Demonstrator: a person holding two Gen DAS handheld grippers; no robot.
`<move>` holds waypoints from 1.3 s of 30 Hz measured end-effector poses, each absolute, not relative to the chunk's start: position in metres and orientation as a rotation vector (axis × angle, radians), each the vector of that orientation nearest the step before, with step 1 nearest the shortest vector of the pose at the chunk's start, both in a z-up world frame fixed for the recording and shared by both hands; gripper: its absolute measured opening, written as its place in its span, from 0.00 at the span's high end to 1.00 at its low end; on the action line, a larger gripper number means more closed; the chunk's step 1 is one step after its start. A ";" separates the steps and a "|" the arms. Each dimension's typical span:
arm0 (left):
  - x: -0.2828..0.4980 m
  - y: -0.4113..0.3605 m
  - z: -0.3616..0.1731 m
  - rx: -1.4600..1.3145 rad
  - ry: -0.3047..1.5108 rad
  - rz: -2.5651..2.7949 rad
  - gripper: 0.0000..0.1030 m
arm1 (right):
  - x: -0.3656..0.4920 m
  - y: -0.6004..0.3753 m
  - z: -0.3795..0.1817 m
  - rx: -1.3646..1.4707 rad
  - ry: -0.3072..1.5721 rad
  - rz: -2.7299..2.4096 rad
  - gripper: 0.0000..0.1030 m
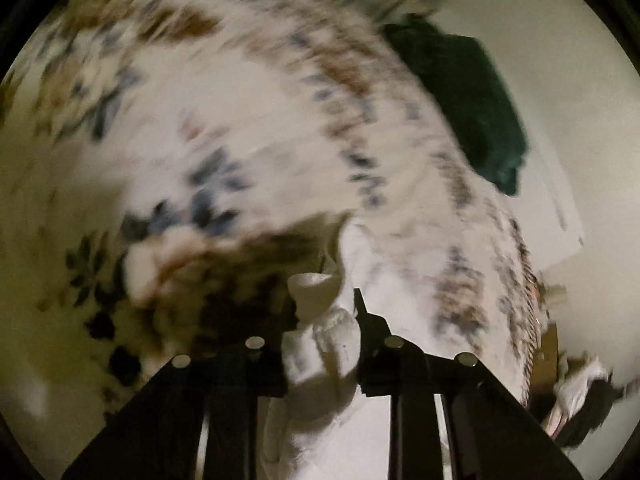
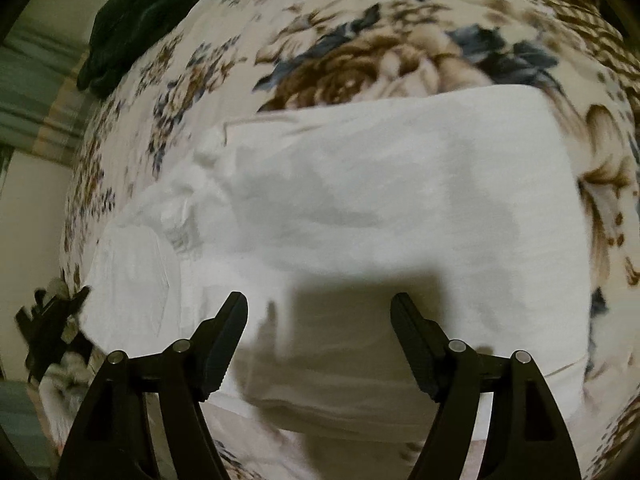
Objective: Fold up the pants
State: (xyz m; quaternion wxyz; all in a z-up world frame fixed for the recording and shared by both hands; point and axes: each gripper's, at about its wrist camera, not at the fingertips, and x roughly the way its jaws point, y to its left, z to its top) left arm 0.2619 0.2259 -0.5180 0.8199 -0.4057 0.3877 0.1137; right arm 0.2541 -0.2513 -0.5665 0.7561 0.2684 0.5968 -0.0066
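Note:
White pants [image 2: 360, 208] lie spread across a floral bedspread [image 2: 360, 52] in the right wrist view. My right gripper [image 2: 319, 300] is open, just above the pants' near part, its shadow on the cloth. In the left wrist view my left gripper [image 1: 320, 304] is shut on a bunched, ribbed edge of the white pants [image 1: 320, 344] and holds it up above the bedspread [image 1: 240, 100]. That view is blurred by motion.
A dark green garment lies at the bed's edge [image 1: 472, 108] and also shows in the right wrist view [image 2: 132, 20]. A pale wall [image 1: 560, 80] stands beyond. A dark object with light cloth [image 2: 52, 332] lies at the left bed edge.

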 end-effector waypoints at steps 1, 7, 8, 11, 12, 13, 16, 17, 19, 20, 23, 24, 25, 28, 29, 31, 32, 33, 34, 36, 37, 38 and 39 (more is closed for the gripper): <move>0.262 0.217 -0.504 -0.828 0.820 0.220 0.81 | 0.253 -0.256 -0.564 0.587 1.295 -0.023 0.26; 0.262 0.119 -0.425 -0.613 0.831 0.015 0.83 | 0.237 -0.296 -0.544 0.576 1.257 -0.076 0.26; 0.261 0.097 -0.418 -0.580 0.837 -0.031 0.83 | 0.235 -0.301 -0.541 0.580 1.249 -0.083 0.26; 0.252 0.030 -0.410 -0.497 0.873 -0.153 0.84 | 0.222 -0.326 -0.529 0.587 1.220 -0.122 0.26; 0.249 0.012 -0.411 -0.481 0.886 -0.184 0.85 | 0.216 -0.337 -0.525 0.592 1.208 -0.138 0.26; 0.246 -0.005 -0.413 -0.466 0.900 -0.216 0.85 | 0.212 -0.344 -0.522 0.595 1.202 -0.149 0.26; 0.234 -0.069 -0.432 -0.385 0.972 -0.323 0.85 | 0.196 -0.369 -0.518 0.618 1.187 -0.187 0.26; 0.232 -0.089 -0.443 -0.353 1.004 -0.350 0.85 | 0.189 -0.377 -0.519 0.628 1.190 -0.205 0.26; 0.226 -0.119 -0.463 -0.300 1.068 -0.383 0.85 | 0.179 -0.388 -0.522 0.643 1.197 -0.229 0.26; 0.225 -0.133 -0.477 -0.258 1.109 -0.397 0.85 | 0.175 -0.393 -0.524 0.652 1.203 -0.237 0.26; 0.223 -0.154 -0.498 -0.165 1.211 -0.404 0.82 | 0.168 -0.405 -0.529 0.685 1.222 -0.250 0.26; 0.220 -0.155 -0.496 -0.154 1.223 -0.398 0.80 | 0.167 -0.409 -0.530 0.716 1.223 -0.232 0.25; 0.219 -0.152 -0.491 -0.151 1.237 -0.389 0.78 | 0.167 -0.410 -0.532 0.745 1.222 -0.210 0.22; 0.218 -0.144 -0.479 -0.176 1.247 -0.362 0.61 | 0.175 -0.410 -0.536 0.825 1.227 -0.123 0.19; 0.216 -0.139 -0.475 -0.171 1.245 -0.334 0.56 | 0.182 -0.406 -0.537 0.843 1.234 -0.077 0.19; 0.218 -0.123 -0.466 -0.189 1.245 -0.277 0.42 | 0.195 -0.396 -0.538 0.855 1.241 -0.006 0.19; 0.219 -0.114 -0.462 -0.203 1.236 -0.253 0.34 | 0.205 -0.389 -0.539 0.860 1.246 0.045 0.18; 0.219 -0.106 -0.458 -0.212 1.224 -0.233 0.28 | 0.211 -0.383 -0.540 0.858 1.252 0.072 0.18; 0.220 -0.099 -0.455 -0.202 1.214 -0.206 0.26 | 0.219 -0.375 -0.541 0.853 1.257 0.101 0.18; 0.226 -0.089 -0.460 -0.143 1.216 -0.145 0.25 | 0.235 -0.359 -0.547 0.830 1.275 0.156 0.18; 0.232 -0.085 -0.467 -0.084 1.228 -0.096 0.25 | 0.243 -0.351 -0.550 0.811 1.284 0.171 0.18; 0.234 -0.082 -0.472 -0.053 1.241 -0.070 0.25 | 0.251 -0.343 -0.555 0.799 1.295 0.187 0.18; 0.240 -0.078 -0.480 -0.020 1.262 -0.036 0.25 | 0.256 -0.338 -0.559 0.792 1.304 0.194 0.18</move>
